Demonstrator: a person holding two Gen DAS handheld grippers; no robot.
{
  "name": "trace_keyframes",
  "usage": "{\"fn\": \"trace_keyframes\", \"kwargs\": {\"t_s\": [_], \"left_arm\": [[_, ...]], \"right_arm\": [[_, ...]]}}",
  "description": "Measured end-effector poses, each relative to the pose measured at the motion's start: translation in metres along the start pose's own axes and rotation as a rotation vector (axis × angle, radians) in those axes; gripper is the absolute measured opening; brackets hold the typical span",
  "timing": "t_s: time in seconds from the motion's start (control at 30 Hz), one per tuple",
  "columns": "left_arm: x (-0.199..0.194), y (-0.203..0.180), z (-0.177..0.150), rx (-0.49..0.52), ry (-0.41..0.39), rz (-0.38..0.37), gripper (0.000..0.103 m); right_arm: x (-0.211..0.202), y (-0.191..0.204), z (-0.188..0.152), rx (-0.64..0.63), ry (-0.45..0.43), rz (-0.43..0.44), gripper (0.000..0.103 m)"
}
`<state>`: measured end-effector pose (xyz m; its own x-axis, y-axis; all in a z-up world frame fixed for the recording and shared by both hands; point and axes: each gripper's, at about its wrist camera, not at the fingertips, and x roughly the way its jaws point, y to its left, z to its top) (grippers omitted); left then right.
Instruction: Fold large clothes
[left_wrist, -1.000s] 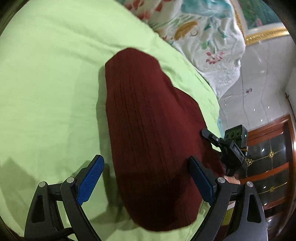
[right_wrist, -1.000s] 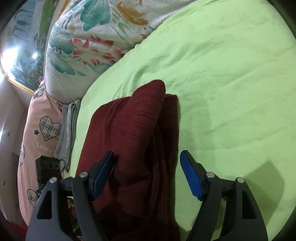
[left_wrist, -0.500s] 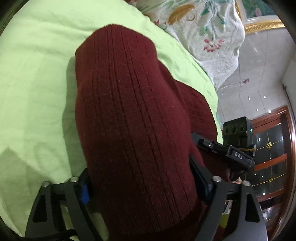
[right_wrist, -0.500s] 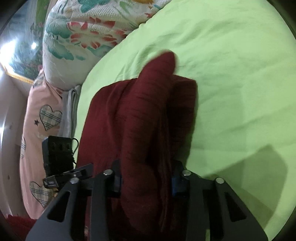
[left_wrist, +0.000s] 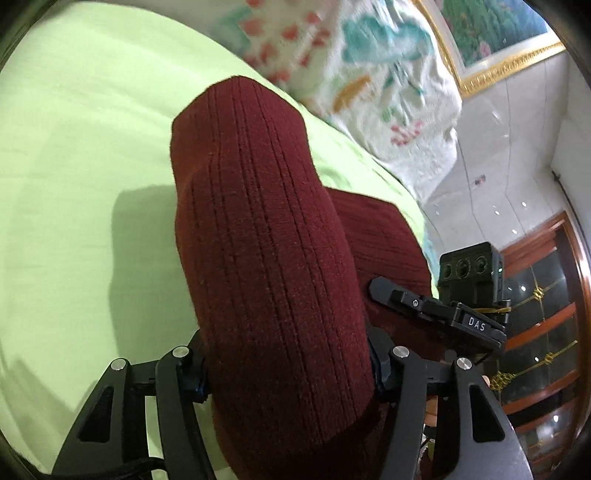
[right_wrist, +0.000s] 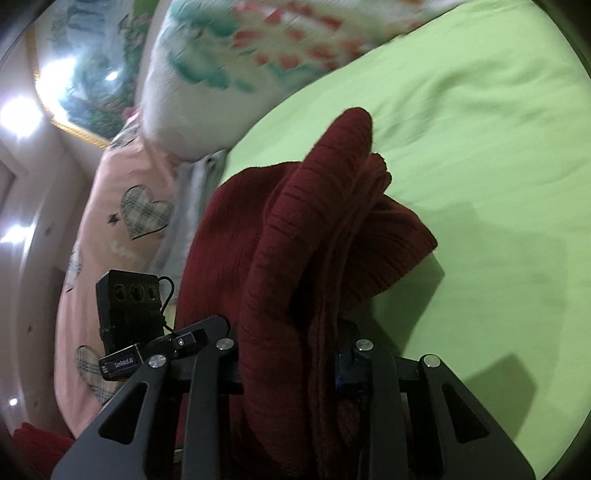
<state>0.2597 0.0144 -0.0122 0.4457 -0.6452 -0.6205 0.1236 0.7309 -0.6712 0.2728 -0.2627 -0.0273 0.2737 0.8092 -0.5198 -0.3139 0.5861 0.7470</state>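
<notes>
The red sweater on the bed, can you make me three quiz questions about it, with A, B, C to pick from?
1. Where is the red sweater?
A. on the floor
B. over the green sheet
C. inside a cupboard

2. What colour is the sheet?
A. light green
B. blue
C. black

3. What is the left claw doing?
A. hanging empty
B. holding a pillow
C. closing on the sweater

Answers:
1 B, green sheet shows around the sweater.
2 A, it looks pale lime in both views.
3 C, thick knit fills the gap between its fingers.

Both claws, left (left_wrist: 288, 373) & right (right_wrist: 288, 354), angled down, jaws closing on cloth, seemingly gripped.
</notes>
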Motion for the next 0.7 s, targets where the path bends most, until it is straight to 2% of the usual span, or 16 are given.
{"fn": "trace_keyframes", "kwargs": {"t_s": [0.17,0.27,0.37,0.43,0.5,0.57,0.7], "left_arm": [[-0.061,0.037,0.001,-0.006,-0.038,0.098,0.061],[-0.08,0.063,-0.004,-0.009,-0.047,0.127,0.061],[-0.079,0.098,-0.012,-0.063,-0.024,0.139,0.062],[-0.075,0.114,-0.017,-0.09,-0.036,0.121,0.065],[-0.071,0.118,-0.02,-0.102,-0.056,0.092,0.07],[-0.07,0.122,-0.023,-0.105,-0.069,0.104,0.079],[-0.072,0.12,-0.026,-0.118,-0.083,0.134,0.082]], "right_arm": [[0.061,0.019,-0.006,0.021,0.049,0.119,0.029],[0.094,0.019,-0.011,0.059,0.082,0.174,0.029],[0.112,0.014,-0.019,0.072,0.094,0.148,0.029],[0.117,0.009,-0.022,0.081,0.096,0.121,0.031],[0.119,0.004,-0.024,0.096,0.097,0.116,0.035],[0.12,0.007,-0.024,0.083,0.098,0.086,0.038],[0.119,0.013,-0.022,0.059,0.106,0.035,0.042]]}}
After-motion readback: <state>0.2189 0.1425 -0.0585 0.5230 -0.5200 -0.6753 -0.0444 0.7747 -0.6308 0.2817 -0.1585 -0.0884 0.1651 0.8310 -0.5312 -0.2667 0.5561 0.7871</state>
